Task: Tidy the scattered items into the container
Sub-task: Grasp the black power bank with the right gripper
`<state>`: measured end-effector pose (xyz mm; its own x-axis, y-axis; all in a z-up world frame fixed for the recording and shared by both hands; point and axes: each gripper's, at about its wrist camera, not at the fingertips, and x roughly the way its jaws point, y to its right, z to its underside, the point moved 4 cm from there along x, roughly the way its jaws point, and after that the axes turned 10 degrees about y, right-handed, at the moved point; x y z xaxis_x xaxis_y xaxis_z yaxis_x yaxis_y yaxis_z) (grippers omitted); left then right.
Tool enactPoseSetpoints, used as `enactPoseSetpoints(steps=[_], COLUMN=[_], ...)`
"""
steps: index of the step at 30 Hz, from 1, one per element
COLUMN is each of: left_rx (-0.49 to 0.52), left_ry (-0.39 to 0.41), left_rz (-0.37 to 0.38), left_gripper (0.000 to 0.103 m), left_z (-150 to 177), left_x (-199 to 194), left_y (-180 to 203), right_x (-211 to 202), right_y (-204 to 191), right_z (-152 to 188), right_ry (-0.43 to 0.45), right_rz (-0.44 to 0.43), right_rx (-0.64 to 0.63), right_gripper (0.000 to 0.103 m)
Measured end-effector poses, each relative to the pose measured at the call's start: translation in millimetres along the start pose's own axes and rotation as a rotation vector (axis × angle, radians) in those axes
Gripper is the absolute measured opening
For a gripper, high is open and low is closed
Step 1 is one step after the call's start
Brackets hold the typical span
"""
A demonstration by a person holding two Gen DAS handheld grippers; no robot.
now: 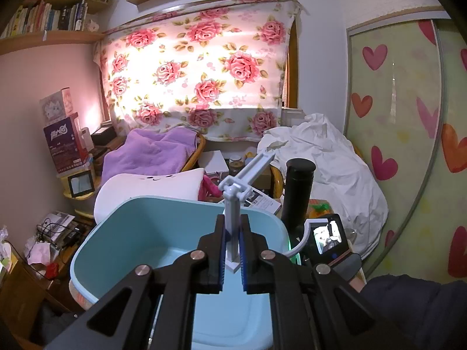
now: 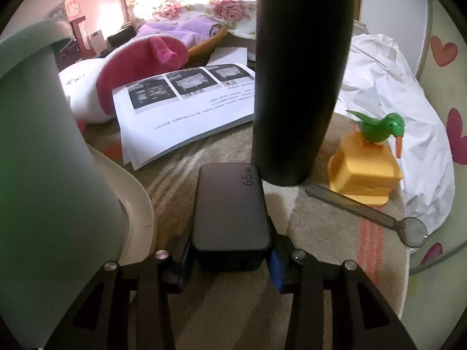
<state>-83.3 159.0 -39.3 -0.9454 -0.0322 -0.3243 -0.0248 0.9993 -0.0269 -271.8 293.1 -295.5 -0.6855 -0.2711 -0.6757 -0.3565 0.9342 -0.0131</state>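
1. The bin, a pale blue tub, is sitting directly under and ahead of the left gripper; its wall is also filling the space to the left of the right gripper.
2. The surface, covered in a beige striped cloth, is spreading out below and ahead of the right gripper.
3. A black flask is standing upright just ahead and slightly right of the right gripper; in the left wrist view it is rising to the right of the left gripper, beyond the bin's rim.
4. Printed sheets are lying ahead and to the left of the right gripper, near the flask's base.
5. A yellow stand with a green bird perched on top is sitting ahead and to the right of the right gripper.
6. A black charger is lying between the right gripper's blue pads, its near end reaching down between them; the gripper is grasping the charger.
7. A spoon is lying to the right of the right gripper, just in front of the stand.
8. A grey folding holder is standing upright in the left gripper, which is clenching its stem above the bin's hollow.
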Motion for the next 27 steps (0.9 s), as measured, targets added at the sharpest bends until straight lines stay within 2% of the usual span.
enactPoseSetpoints(steps=[11,20,27], left_rx=[-0.012,0.002,0.0], left_ry=[-0.006,0.011,0.001], left_rz=[0.018,0.048,0.084], left_gripper=[0.007,0.007,0.007], left_z=[-7,-21,-25], left_x=[-6,-22,-30], left_y=[-12,-28,-49], right_x=[-51,-132,-198], right_y=[15,26,15], right_z=[-9,-26,-48], right_ry=[0.013,0.006,0.045], right_rz=[0.092,0.226,0.316], right_rx=[0.025,0.066,0.082], right_gripper=[0.045,0.045,0.045])
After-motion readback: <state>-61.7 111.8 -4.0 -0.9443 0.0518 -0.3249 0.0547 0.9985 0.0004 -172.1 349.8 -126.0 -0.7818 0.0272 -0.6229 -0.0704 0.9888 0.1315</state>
